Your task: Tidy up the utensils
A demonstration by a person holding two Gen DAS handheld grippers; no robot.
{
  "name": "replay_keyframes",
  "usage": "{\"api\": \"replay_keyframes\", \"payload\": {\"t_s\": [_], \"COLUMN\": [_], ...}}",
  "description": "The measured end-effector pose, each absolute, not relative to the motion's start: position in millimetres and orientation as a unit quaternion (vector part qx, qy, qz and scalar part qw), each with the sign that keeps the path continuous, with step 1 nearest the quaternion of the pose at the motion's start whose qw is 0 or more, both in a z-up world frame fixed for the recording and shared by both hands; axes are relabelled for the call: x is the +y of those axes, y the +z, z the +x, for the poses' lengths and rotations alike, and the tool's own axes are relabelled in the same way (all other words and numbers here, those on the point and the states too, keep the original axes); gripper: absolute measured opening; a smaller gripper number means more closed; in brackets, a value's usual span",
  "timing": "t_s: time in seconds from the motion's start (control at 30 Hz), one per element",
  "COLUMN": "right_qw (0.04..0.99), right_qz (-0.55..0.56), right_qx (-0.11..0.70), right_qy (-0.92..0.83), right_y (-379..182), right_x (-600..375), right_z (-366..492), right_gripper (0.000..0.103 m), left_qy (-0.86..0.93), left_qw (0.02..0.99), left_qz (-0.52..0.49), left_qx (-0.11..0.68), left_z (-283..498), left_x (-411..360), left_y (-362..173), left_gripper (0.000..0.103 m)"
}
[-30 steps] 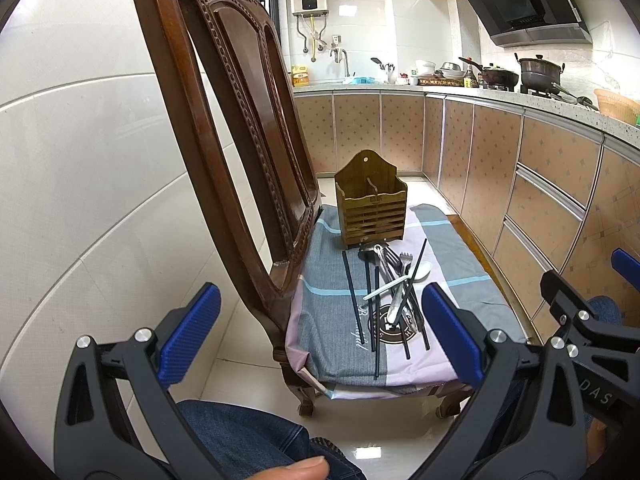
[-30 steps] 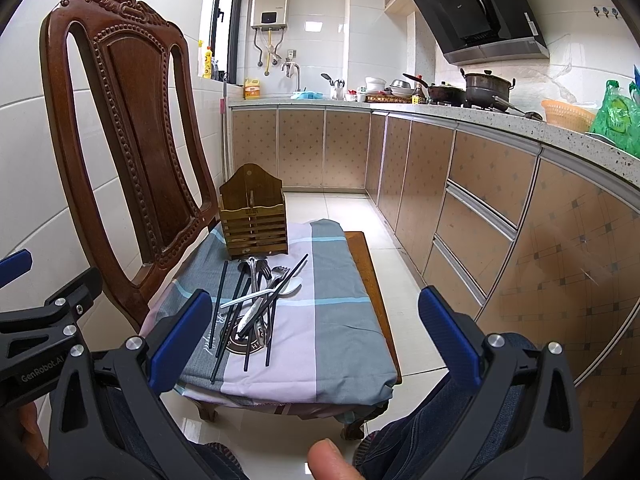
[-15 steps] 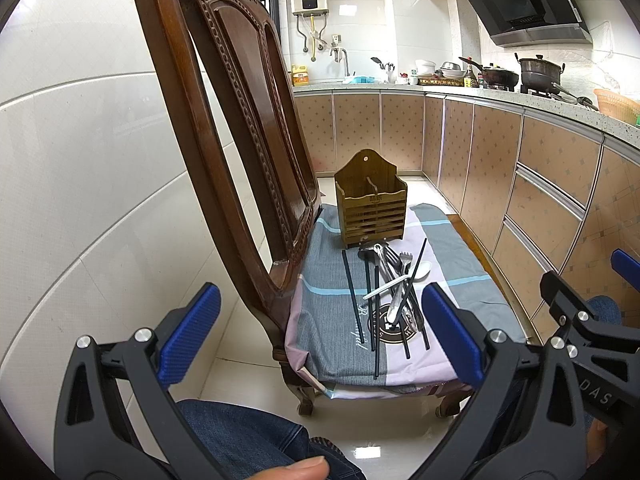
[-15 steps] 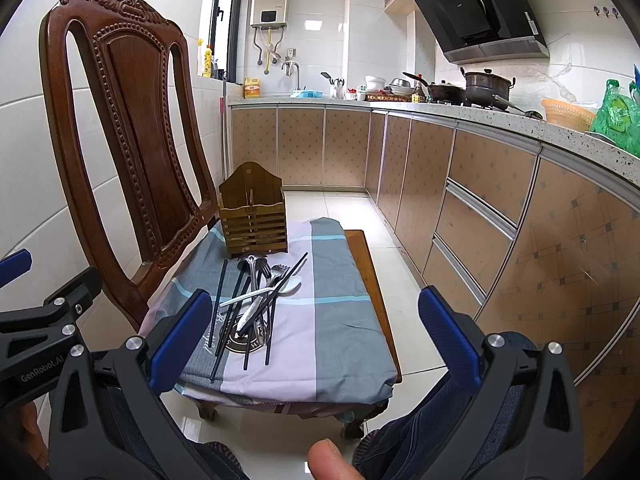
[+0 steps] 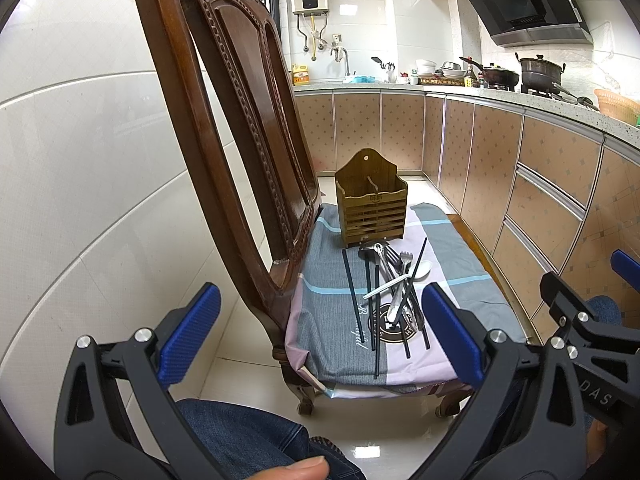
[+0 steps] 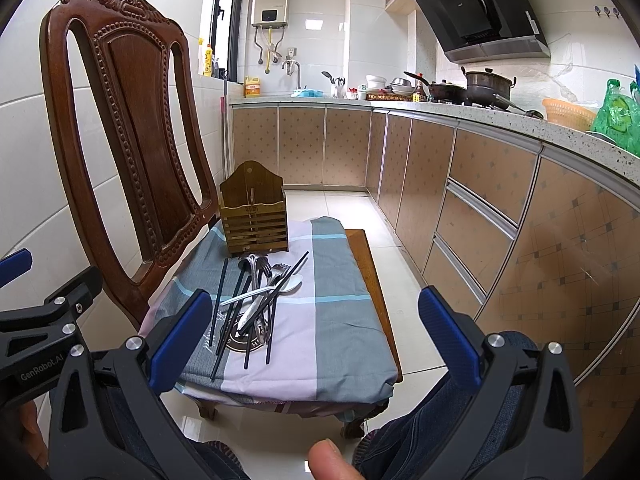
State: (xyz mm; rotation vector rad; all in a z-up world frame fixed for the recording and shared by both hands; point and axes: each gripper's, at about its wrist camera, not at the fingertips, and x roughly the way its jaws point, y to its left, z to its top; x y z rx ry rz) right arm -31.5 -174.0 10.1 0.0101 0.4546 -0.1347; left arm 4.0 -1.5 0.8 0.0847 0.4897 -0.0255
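A pile of utensils [image 5: 394, 288] lies on the cloth-covered chair seat [image 5: 332, 320]: black chopsticks, metal spoons, a fork and a white spoon. It also shows in the right wrist view [image 6: 260, 296]. A brown wooden utensil holder [image 5: 371, 208] stands upright behind the pile, empty as far as I can see; it also shows in the right wrist view [image 6: 254, 216]. My left gripper [image 5: 320, 332] is open and empty, held short of the seat's near edge. My right gripper [image 6: 316, 332] is open and empty, likewise short of the seat.
The carved wooden chair back [image 5: 236, 128] rises at the left of the seat, against a white tiled wall [image 5: 60, 184]. Kitchen cabinets [image 6: 480, 216] run along the right, with pots on the counter. My knees in jeans [image 5: 248, 440] are below the grippers.
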Motion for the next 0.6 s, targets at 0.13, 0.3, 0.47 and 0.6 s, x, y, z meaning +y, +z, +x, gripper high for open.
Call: {"api": "replay_keyframes", "payload": {"t_s": [0.13, 0.3, 0.47, 0.6], "right_qw": [0.972, 0.972, 0.97, 0.967], "right_qz": [0.006, 0.006, 0.008, 0.008], "right_qx": [0.226, 0.227, 0.233, 0.245], "right_qy": [-0.066, -0.068, -0.069, -0.073], "right_y": [10, 4, -1, -6], "right_x": [-174, -175, -176, -179], "right_z": [-31, -30, -26, -16], "right_gripper": [0.101, 0.101, 0.101, 0.101], "left_qy": [-0.013, -0.011, -0.009, -0.006], "left_qw": [0.969, 0.969, 0.966, 0.962], "left_qz": [0.042, 0.042, 0.042, 0.041], "left_qx": [0.243, 0.245, 0.253, 0.268], "left_z": [4, 2, 4, 13], "left_x": [-2, -6, -5, -6], "left_y": [1, -5, -13, -19], "left_gripper": [0.099, 0.099, 0.099, 0.099]}}
